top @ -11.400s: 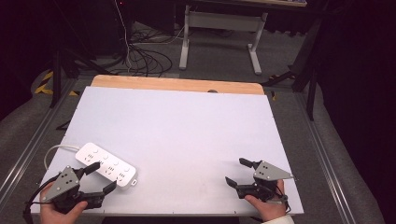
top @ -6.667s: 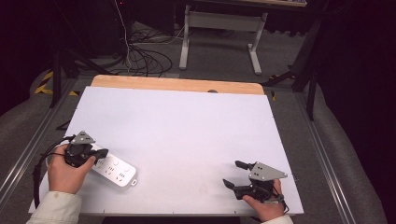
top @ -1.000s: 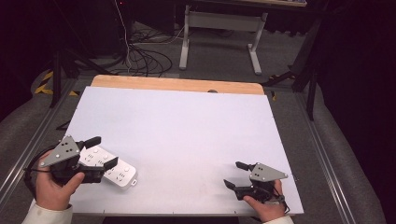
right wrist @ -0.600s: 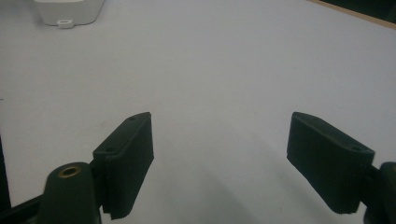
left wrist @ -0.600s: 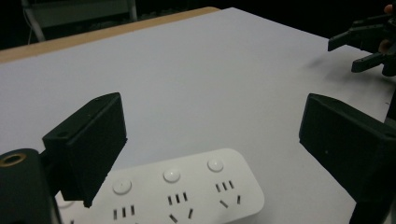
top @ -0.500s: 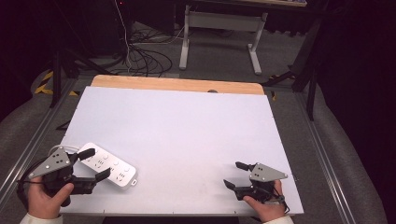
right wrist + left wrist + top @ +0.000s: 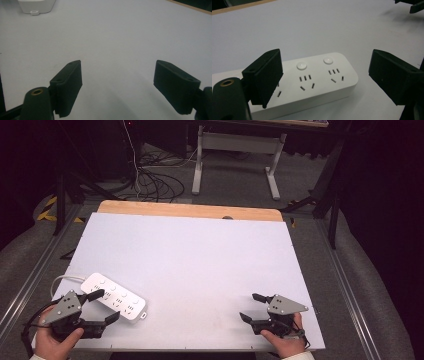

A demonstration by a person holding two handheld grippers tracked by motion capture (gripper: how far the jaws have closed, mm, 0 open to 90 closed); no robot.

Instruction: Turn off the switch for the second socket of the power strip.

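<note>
Nothing looks gripped yet: the white power strip (image 7: 113,296) lies flat near the table's (image 7: 200,255) front-left corner, the left gripper (image 7: 100,307) spread-jawed at its end, the right gripper (image 7: 250,307) spread-jawed over bare tabletop, well apart.

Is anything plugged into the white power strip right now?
No, the sockets seen on the power strip between the left gripper jaws are bare.
</note>
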